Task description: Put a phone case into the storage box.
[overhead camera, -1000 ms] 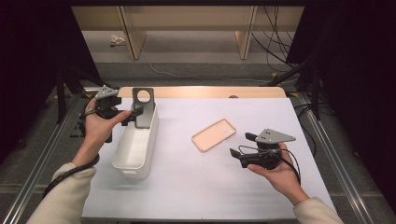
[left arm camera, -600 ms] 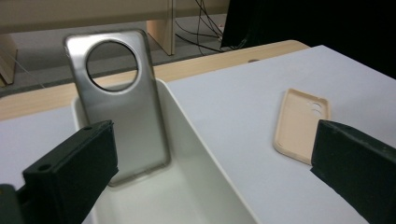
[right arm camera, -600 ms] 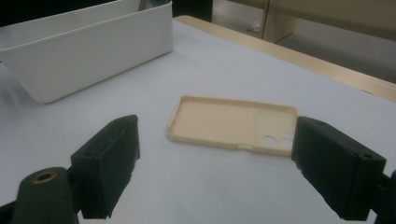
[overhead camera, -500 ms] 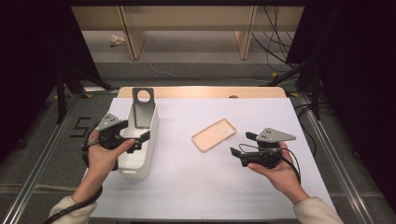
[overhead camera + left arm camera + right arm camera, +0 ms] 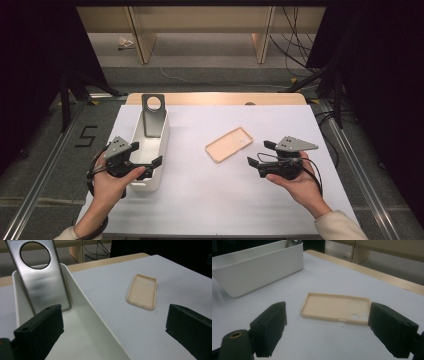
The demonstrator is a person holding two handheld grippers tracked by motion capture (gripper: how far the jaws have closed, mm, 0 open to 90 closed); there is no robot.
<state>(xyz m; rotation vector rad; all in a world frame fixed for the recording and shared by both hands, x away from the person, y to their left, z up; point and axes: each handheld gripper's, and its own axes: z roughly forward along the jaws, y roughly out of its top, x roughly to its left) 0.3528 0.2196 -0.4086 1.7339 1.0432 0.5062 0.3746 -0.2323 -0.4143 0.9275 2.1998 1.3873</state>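
A white oblong bin (image 5: 164, 145) stands at the table's left. A grey metal phone plate (image 5: 153, 116) with a round hole leans upright against the bin's far end, plainly seen in the left gripper view (image 5: 42, 282). A beige phone case (image 5: 230, 144) lies hollow side up mid-table. My left gripper (image 5: 146, 154) hovers open over the bin's near end, nothing between its jaws (image 5: 113, 315). My right gripper (image 5: 260, 154) is open just to the near right of the case, and the case (image 5: 332, 306) lies on the table beyond its spread jaws.
The white table sheet (image 5: 210, 200) ends in a wooden strip (image 5: 215, 98) at the back. Floor rails run along both sides, with a "5" marked on the floor (image 5: 86, 136) at left. Cables and dark stands stand at the back right (image 5: 320, 75).
My left gripper let go of the metal plate at the bin's far end and drew back toward the person, open. The plate stays leaning in the bin. The right gripper barely moved.
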